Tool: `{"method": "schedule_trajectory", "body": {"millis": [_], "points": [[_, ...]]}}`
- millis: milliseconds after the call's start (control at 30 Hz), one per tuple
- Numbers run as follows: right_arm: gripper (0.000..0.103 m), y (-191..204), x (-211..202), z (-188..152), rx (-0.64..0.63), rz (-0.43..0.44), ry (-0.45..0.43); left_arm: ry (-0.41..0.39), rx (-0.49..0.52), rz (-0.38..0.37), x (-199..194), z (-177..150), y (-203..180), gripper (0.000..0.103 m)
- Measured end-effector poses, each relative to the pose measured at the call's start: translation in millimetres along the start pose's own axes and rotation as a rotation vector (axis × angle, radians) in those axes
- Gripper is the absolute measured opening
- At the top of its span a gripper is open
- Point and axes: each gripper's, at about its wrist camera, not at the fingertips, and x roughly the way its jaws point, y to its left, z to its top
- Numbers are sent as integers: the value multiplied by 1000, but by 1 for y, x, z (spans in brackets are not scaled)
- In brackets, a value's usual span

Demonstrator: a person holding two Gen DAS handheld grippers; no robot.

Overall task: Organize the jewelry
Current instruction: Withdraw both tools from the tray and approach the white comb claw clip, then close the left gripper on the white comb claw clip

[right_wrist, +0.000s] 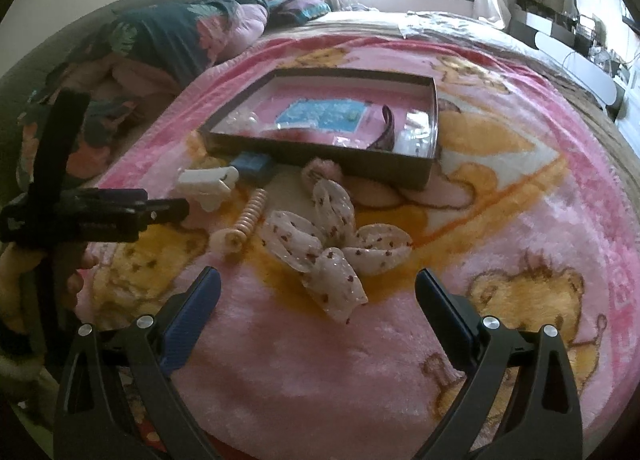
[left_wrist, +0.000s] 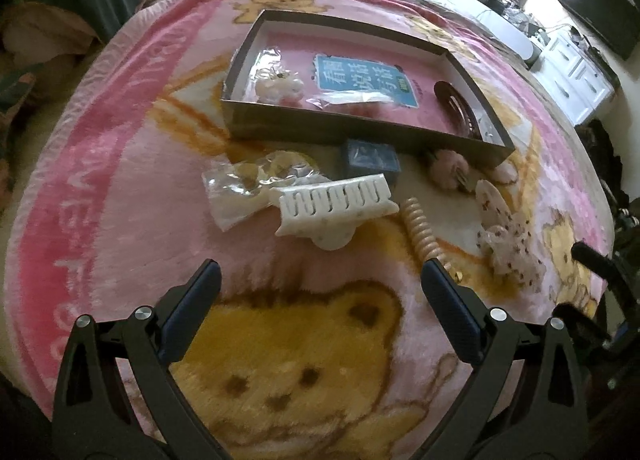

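While both grippers' fingers gape empty: white claw clip [left_wrist: 334,204], spiral hair tie [left_wrist: 422,232], dotted bow [right_wrist: 324,248] before box [left_wrist: 360,128].

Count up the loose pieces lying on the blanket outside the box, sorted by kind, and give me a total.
Hair claw clips: 1, white
Spiral hair ties: 1, peach
Fabric bows: 1, spotted
Fluffy pink hair pieces: 1
Clear bags: 1
Small blue boxes: 1
Total: 6
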Motion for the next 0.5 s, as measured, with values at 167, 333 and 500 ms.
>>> {"method": "schedule_trajectory", "body": {"millis": [167,333,500], "points": [[97,-6,12,1,13,-2,16,14,-32,-27,13,10,-4,94],[97,-11,21,3,19,-8,31,27,-49,-39,25,17,-9,94],[97,-11,29,5,11,-3,43,34,-76,-45,33,22,-9,94]]}}
